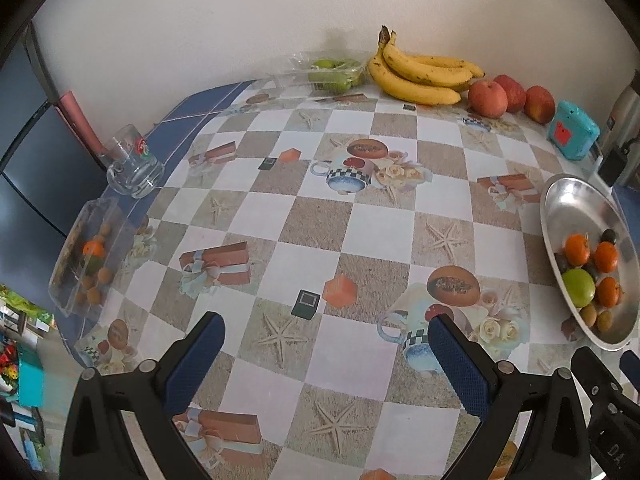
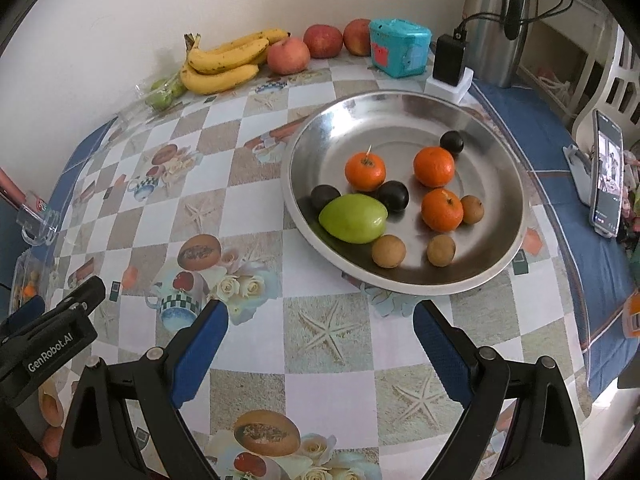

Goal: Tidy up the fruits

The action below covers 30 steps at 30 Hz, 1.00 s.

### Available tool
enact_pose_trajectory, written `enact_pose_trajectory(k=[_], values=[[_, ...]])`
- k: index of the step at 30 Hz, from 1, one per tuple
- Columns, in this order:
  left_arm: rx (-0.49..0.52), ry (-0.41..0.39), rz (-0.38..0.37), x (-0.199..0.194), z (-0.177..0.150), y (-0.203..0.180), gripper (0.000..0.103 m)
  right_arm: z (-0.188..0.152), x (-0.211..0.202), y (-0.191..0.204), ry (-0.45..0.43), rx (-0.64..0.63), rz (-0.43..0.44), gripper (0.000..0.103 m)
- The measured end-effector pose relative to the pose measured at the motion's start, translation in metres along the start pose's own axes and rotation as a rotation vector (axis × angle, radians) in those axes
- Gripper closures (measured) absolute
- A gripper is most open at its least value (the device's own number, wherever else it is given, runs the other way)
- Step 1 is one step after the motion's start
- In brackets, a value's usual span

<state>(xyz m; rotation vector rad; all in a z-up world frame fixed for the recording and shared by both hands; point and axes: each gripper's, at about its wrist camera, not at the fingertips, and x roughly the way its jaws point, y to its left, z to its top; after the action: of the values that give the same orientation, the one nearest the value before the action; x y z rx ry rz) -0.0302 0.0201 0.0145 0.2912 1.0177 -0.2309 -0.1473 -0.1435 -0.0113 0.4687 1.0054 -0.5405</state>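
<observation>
Across the centre of the right wrist view sits the steel plate (image 2: 404, 108), already holding tangerines, dark plums and a green fruit (image 2: 354, 218). We hover our right gripper (image 2: 320, 332) and left gripper (image 1: 324, 344), jaws wide and empty. Next, we judge, comes the clear box's tangerine (image 1: 93, 247), at left.

Fruit in dish (image 2: 404, 104), more along wall.
Bananas (image 2: 224, 62) behind dish, apples (image 2: 322, 42) right of them, tray (image 1: 86, 256) far left.

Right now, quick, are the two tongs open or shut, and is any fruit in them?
Left tongs: open, holding nothing.
Right tongs: open, holding nothing.
</observation>
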Motion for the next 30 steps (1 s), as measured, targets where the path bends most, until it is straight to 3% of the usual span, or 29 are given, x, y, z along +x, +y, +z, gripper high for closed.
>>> enact_pose_trajectory(k=[30], values=[[0.040, 0.045, -0.056, 0.003, -0.001, -0.010, 0.000, 0.002, -0.002, -0.002, -0.002, 0.009, -0.024, 0.009]])
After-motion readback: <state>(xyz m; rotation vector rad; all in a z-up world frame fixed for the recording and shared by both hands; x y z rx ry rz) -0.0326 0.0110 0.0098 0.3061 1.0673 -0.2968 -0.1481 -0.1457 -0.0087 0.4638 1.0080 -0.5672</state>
